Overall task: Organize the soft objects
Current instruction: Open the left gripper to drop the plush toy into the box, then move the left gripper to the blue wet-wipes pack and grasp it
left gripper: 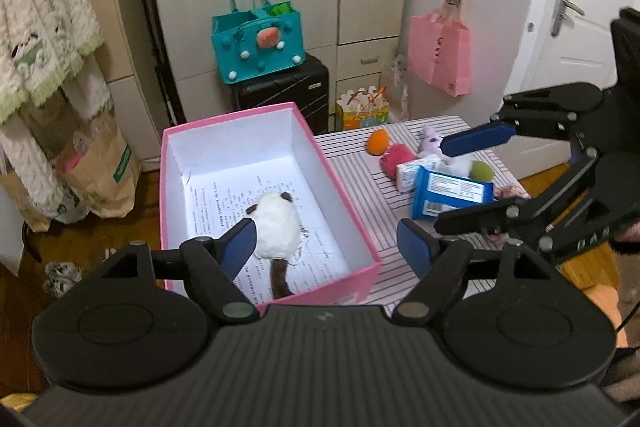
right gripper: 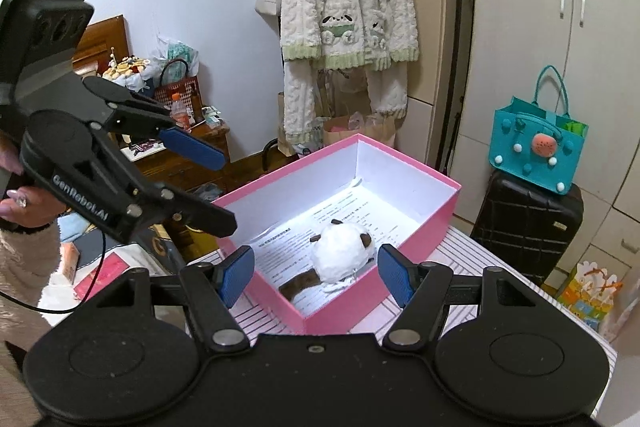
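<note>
A: Nearest item: black left gripper [left gripper: 326, 241] with blue pads, jaws spread wide and holding nothing, hovering over the box's near end.

B: Next, by size?

A: Striped cloth-covered table [left gripper: 384, 187]. On it, open pink cardboard box [left gripper: 276, 297], white inside, printed paper on its floor. Black right gripper [right gripper: 316, 275], jaws likewise wide and unloaded, beside the box.

B: Contents?

A: One white plush toy with brown ears and tail [left gripper: 278, 225], lying on the paper.

B: Outside the box?

A: Blue wipes packet [left gripper: 452, 193]; red plush [left gripper: 394, 157]; orange soft ball [left gripper: 378, 141]; green soft ball [left gripper: 482, 171]; pale purple plush [left gripper: 432, 143], possibly a rabbit, partly hidden.
</note>
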`<state>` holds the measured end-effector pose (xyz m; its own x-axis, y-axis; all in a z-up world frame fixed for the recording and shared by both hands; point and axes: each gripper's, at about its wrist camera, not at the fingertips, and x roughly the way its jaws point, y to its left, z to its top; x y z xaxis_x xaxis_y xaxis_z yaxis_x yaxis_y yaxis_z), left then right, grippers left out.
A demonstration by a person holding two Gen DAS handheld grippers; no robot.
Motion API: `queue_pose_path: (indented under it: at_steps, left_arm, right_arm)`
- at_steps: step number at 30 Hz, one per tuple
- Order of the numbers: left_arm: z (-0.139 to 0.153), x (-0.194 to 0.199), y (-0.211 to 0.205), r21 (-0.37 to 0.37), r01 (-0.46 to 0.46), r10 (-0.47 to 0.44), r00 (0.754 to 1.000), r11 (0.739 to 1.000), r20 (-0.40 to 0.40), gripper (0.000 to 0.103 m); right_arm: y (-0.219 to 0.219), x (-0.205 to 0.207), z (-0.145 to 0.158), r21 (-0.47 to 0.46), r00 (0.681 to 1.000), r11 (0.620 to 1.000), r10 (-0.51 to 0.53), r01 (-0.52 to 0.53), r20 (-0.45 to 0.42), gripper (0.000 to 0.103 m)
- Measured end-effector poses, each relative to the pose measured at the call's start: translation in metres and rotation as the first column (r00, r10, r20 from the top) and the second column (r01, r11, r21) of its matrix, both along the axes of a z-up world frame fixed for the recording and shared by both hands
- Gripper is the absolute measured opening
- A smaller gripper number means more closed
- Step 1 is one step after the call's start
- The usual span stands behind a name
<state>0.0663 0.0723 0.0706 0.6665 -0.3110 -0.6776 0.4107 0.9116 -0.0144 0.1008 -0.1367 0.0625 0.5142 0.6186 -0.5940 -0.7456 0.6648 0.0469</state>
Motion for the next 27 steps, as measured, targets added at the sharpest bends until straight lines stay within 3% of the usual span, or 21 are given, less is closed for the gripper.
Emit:
queue_pose_path:
  at_steps: [9, 13, 20, 27]
  left_arm:
    - [0.004, -0.026, -0.031, 0.040, 0.124, -0.123, 0.992, 0.992, -0.022, 0.081]
    - [0.001, -0.029, -0.042, -0.025, 0.202, -0.203, 0.975, 0.979, -0.089, 0.082]
    - [-0.008, -0.032, -0.075, 0.017, 0.276, -0.274, 0.959, 0.961, -0.077, 0.084]
    - [-0.034, -0.013, -0.102, 0.009, 0.346, -0.344, 0.936, 0.938, -0.075, 0.085]
  right_arm:
    - [-0.029, -0.026, 0.007, -0.020, 0.997, 0.998, -0.055, 0.054, -0.051, 0.074]
    - [-0.045, -0.040, 0.004, -0.028, 0.995, 0.996, -0.084, 0.082, -0.061, 0.074]
    - [-0.076, -0.058, -0.015, -0.034, 0.983, 0.987, -0.162, 0.160, -0.089, 0.074]
    - [-0.111, -0.065, -0.041, -0.009, 0.966, 0.971, -0.239, 0.239, -0.100, 0.075]
